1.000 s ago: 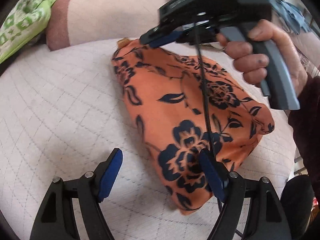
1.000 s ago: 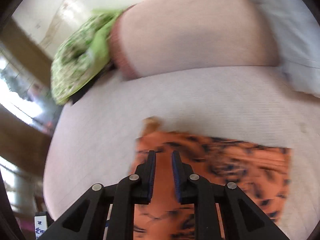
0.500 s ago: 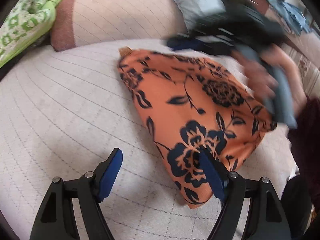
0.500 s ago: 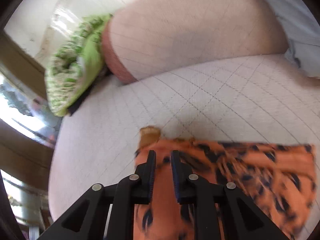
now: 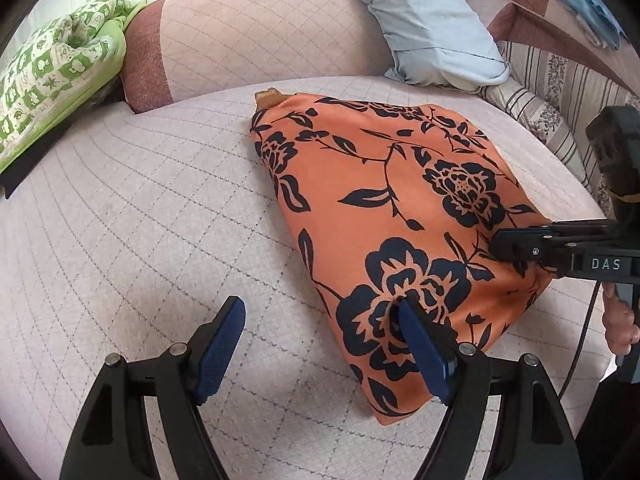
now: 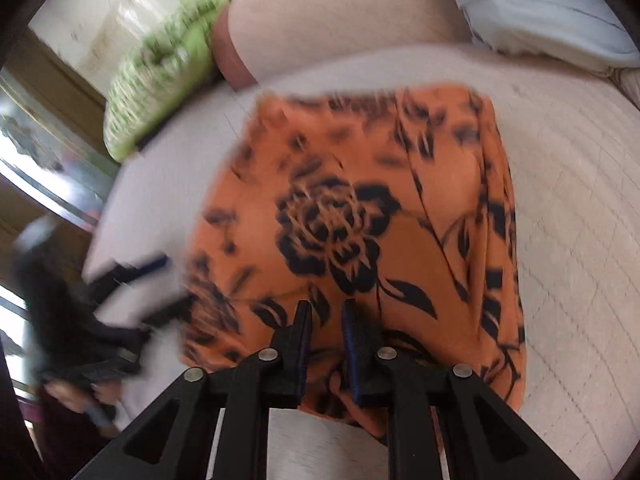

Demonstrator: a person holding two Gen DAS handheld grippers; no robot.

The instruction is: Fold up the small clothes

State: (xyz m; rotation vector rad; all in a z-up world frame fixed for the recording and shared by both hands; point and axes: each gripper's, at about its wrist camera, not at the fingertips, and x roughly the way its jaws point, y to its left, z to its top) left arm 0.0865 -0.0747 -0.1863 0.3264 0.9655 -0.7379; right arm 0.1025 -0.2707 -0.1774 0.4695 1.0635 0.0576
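garment (image 5: 384, 216): orange, navy floral; cushion (image 5: 52, 80): green-white check; pillow (image 5: 424, 24): pale blue

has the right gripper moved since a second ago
Yes. In the left wrist view the right gripper went from the orange garment's far end, near the bolster, to its near right edge.
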